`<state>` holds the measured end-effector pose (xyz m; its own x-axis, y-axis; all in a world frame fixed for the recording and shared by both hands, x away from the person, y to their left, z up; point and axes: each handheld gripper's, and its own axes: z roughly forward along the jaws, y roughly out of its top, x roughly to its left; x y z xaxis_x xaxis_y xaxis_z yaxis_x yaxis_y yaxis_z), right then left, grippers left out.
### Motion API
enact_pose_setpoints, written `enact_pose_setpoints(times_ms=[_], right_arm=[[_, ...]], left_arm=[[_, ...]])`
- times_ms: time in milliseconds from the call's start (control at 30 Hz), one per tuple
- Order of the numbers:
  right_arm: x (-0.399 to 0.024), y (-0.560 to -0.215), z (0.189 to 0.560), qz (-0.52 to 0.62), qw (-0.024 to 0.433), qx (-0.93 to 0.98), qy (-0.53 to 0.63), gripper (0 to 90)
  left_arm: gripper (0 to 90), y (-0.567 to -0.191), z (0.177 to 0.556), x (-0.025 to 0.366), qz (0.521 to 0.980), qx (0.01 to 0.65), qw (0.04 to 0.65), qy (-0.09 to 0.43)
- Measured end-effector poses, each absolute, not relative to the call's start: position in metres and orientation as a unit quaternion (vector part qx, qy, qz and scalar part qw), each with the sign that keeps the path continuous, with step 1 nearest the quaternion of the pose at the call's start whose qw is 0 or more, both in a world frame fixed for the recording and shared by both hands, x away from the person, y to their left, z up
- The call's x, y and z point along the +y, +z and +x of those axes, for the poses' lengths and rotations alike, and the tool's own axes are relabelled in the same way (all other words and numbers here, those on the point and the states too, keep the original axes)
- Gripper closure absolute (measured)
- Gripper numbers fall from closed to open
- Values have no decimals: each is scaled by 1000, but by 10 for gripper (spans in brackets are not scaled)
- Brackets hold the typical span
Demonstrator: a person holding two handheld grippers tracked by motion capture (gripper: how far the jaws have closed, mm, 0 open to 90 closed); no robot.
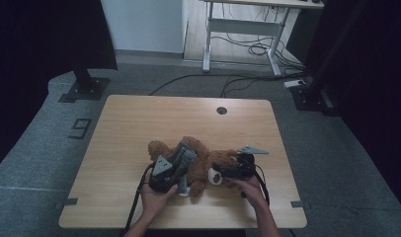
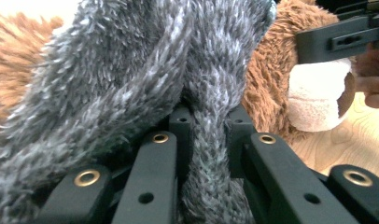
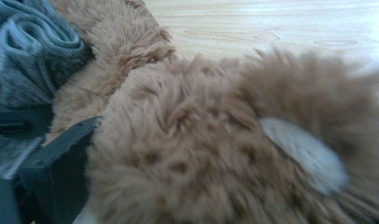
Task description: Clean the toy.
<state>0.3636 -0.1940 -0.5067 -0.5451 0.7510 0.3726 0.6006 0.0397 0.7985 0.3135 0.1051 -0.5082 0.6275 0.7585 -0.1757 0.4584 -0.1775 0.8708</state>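
Note:
A brown teddy bear (image 1: 204, 152) lies on the wooden table (image 1: 139, 118), partly wrapped in a grey knitted garment (image 1: 187, 152). My left gripper (image 1: 182, 163) comes in from the lower left, and the left gripper view shows it (image 2: 208, 126) shut on a fold of the grey knit (image 2: 131, 70). My right gripper (image 1: 218, 174) is at the bear's head, jaws wide. Its fingers (image 3: 61, 163) flank the furry head (image 3: 201, 140), whose pale inner ear (image 3: 304, 154) faces the camera. One finger (image 2: 337, 39) of it sits above the bear's white muzzle (image 2: 318, 93).
A round cable hole (image 1: 221, 110) sits near the table's far edge. Beyond the table are a white desk frame (image 1: 248, 29) with cables on the floor and a dark stand base (image 1: 85, 86) at the left.

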Motion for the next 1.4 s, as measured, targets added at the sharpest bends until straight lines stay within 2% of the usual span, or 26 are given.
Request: enact_pose_setpoints(times_ms=[267,433,567,700,833,1033,1167,1400], right_arm=[[-195,-510,356,462,85,726,502,20],[-192,-515,351,454,99,728,504,106],[-194,-517,347,455,102,723,509,160],[-191,-517,344,449,117,727,507,165],[-190,-517,343,451,124,724,507,166],[-190,-518,341,449,131,723,509,171],[-191,-522,342,452,135,719,510,180],[-189,-520,341,456,143,719,504,187]], left_arm=[[779,-509,311,104,755,404,495,150],[775,-499,311,105,754,408,497,132],[775,-479,310,96,757,394,501,144],[774,-450,315,66,764,362,512,151],[774,-434,327,18,786,327,503,152],[770,-454,358,-37,823,332,444,122],[769,-462,362,-32,820,341,445,117],[772,-466,359,1,818,363,419,150]])
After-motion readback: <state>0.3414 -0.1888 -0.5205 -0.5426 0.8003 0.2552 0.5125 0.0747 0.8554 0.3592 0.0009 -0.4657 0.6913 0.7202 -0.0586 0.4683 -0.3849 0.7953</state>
